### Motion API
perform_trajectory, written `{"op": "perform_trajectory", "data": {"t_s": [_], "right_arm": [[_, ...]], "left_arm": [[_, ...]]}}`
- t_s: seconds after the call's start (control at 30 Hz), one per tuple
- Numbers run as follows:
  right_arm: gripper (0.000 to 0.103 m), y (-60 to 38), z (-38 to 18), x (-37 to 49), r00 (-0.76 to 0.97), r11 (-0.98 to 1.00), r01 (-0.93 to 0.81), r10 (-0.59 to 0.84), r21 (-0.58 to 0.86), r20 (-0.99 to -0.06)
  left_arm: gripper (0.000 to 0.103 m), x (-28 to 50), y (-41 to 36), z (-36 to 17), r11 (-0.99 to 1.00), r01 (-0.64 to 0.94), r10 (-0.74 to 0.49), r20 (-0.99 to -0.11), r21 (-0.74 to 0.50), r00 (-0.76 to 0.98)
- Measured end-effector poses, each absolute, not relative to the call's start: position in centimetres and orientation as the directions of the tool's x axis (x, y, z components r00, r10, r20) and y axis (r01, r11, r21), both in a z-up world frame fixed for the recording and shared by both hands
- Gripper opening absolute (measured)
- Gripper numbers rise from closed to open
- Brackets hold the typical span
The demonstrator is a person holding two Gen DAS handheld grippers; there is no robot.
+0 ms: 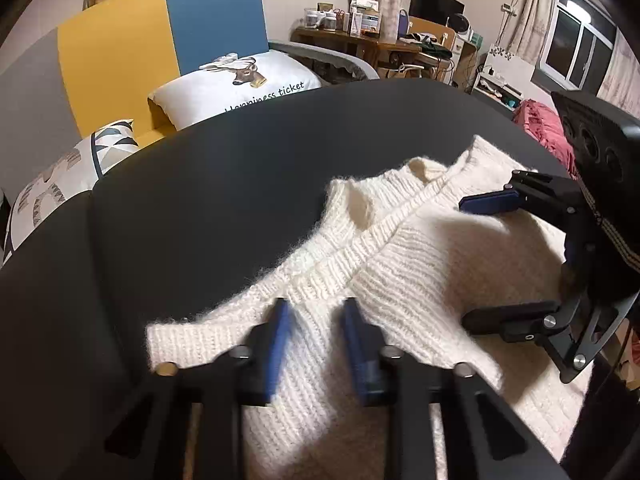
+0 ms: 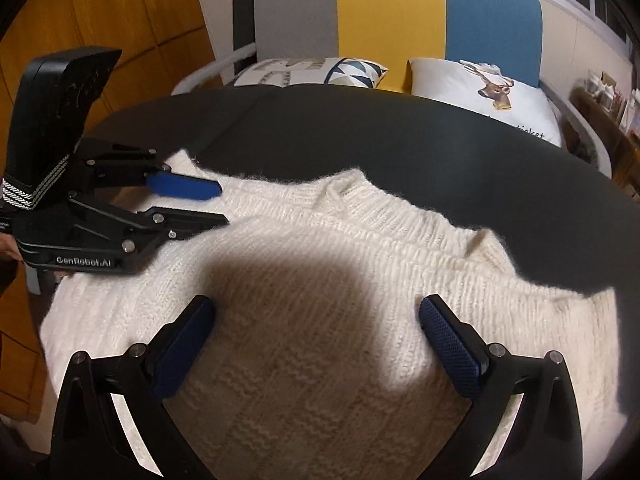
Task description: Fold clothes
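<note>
A cream knitted sweater (image 1: 400, 264) lies spread on a black round table (image 1: 208, 184), its ribbed collar toward the far side. My left gripper (image 1: 316, 308) hovers over the sweater's near left part, jaws partly open, a gap between the blue pads, nothing held. My right gripper (image 2: 316, 308) is wide open above the middle of the sweater (image 2: 320, 280), empty. Each gripper shows in the other view: the right one (image 1: 464, 260) at the right, the left one (image 2: 222, 206) at the left, by the sweater's far left corner.
Behind the table (image 2: 400, 140) stands a sofa (image 1: 160, 32) in grey, yellow and blue with a deer-print pillow (image 1: 240, 80) and a patterned pillow (image 1: 60, 184). A cluttered wooden desk (image 1: 360, 40) and a red cloth (image 1: 544, 128) lie at the far right.
</note>
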State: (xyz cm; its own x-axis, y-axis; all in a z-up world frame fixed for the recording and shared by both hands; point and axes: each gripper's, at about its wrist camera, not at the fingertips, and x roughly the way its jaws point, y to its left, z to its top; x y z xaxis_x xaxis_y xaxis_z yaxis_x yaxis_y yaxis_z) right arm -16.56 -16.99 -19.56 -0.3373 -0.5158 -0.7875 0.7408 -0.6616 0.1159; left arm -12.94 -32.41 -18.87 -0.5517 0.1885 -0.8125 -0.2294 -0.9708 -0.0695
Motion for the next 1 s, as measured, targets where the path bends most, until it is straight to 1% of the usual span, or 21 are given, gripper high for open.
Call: {"op": "perform_trajectory", "data": {"t_s": [0.03, 0.1, 0.2, 0.37, 0.43, 0.5, 0.53, 0.57, 0.63, 0.67, 0.7, 0.77, 0.83, 0.87, 0.9, 0.97, 1.0], "right_arm": [[0.103, -16.9, -19.6, -16.5, -0.337, -0.66, 0.742, -0.521, 0.119, -0.785], [0.103, -16.9, -19.5, -16.4, -0.341, -0.661, 0.741, -0.52, 0.116, -0.783], [0.103, -16.9, -18.9, -16.1, -0.365, -0.669, 0.738, -0.508, 0.091, -0.78], [0.103, -16.4, -17.1, -17.2, -0.396, -0.691, 0.718, -0.511, 0.091, -0.763], [0.103, -16.3, -17.5, -17.4, -0.38, -0.694, 0.713, -0.503, 0.1, -0.777], [0.103, -16.4, -18.8, -17.4, -0.356, -0.688, 0.72, -0.479, 0.092, -0.802], [0.103, -16.5, -19.5, -17.4, -0.342, -0.682, 0.726, -0.47, 0.089, -0.814], [0.103, -16.3, -19.4, -17.4, -0.346, -0.68, 0.727, -0.485, 0.098, -0.803], [0.103, -16.1, -19.3, -17.6, -0.34, -0.685, 0.721, -0.484, 0.107, -0.806], [0.103, -16.1, -19.2, -17.5, -0.344, -0.686, 0.72, -0.48, 0.101, -0.807], [0.103, -16.1, -19.1, -17.4, -0.351, -0.686, 0.722, -0.476, 0.091, -0.806], [0.103, -15.9, -18.8, -17.1, -0.37, -0.694, 0.716, -0.467, 0.074, -0.803], [0.103, -15.6, -18.0, -16.8, -0.361, -0.692, 0.714, -0.496, 0.108, -0.79], [0.103, -15.4, -17.7, -16.7, -0.332, -0.676, 0.722, -0.525, 0.147, -0.784], [0.103, -15.2, -17.4, -16.7, -0.304, -0.66, 0.728, -0.552, 0.184, -0.777], [0.103, -15.0, -17.3, -16.1, -0.286, -0.644, 0.741, -0.556, 0.187, -0.781], [0.103, -14.9, -17.3, -15.8, -0.278, -0.637, 0.748, -0.556, 0.187, -0.783]], "left_arm": [[0.008, -12.8, -32.5, -18.8, -0.973, -0.225, 0.175, -0.811, -0.055, -0.558], [0.006, -12.7, -31.8, -18.8, -0.975, -0.221, 0.156, -0.804, -0.031, -0.574], [0.005, -13.1, -31.8, -18.6, -0.982, -0.189, 0.126, -0.793, -0.013, -0.596], [0.005, -14.7, -32.9, -18.9, -0.997, -0.052, 0.07, -0.777, -0.048, -0.626], [0.005, -15.1, -32.1, -20.0, -0.998, -0.055, 0.037, -0.788, -0.003, -0.615], [0.006, -15.0, -32.2, -19.8, -0.999, -0.046, 0.038, -0.785, -0.012, -0.619], [0.008, -15.0, -32.3, -19.6, -0.999, -0.041, 0.038, -0.783, -0.016, -0.621], [0.008, -14.9, -32.4, -19.5, -0.999, -0.036, 0.04, -0.78, -0.023, -0.624], [0.019, -13.9, -33.3, -18.5, -0.997, -0.021, 0.066, -0.755, -0.07, -0.652], [0.019, -13.3, -33.8, -18.0, -0.995, -0.018, 0.082, -0.741, -0.093, -0.667], [0.019, -12.6, -33.8, -17.3, -0.993, -0.049, 0.114, -0.718, -0.111, -0.687], [0.024, -11.2, -32.9, -16.0, -0.981, -0.163, 0.189, -0.682, -0.103, -0.707], [0.03, -11.2, -31.6, -15.9, -0.969, -0.245, 0.194, -0.709, -0.031, -0.678], [0.031, -11.6, -31.1, -16.2, -0.959, -0.282, 0.202, -0.736, -0.016, -0.646], [0.033, -12.2, -30.7, -16.8, -0.951, -0.309, 0.215, -0.766, -0.022, -0.606], [0.037, -13.1, -30.1, -17.5, -0.941, -0.335, 0.237, -0.796, -0.046, -0.557], [0.04, -13.7, -30.1, -17.8, -0.939, -0.336, 0.251, -0.804, -0.068, -0.539]]}}
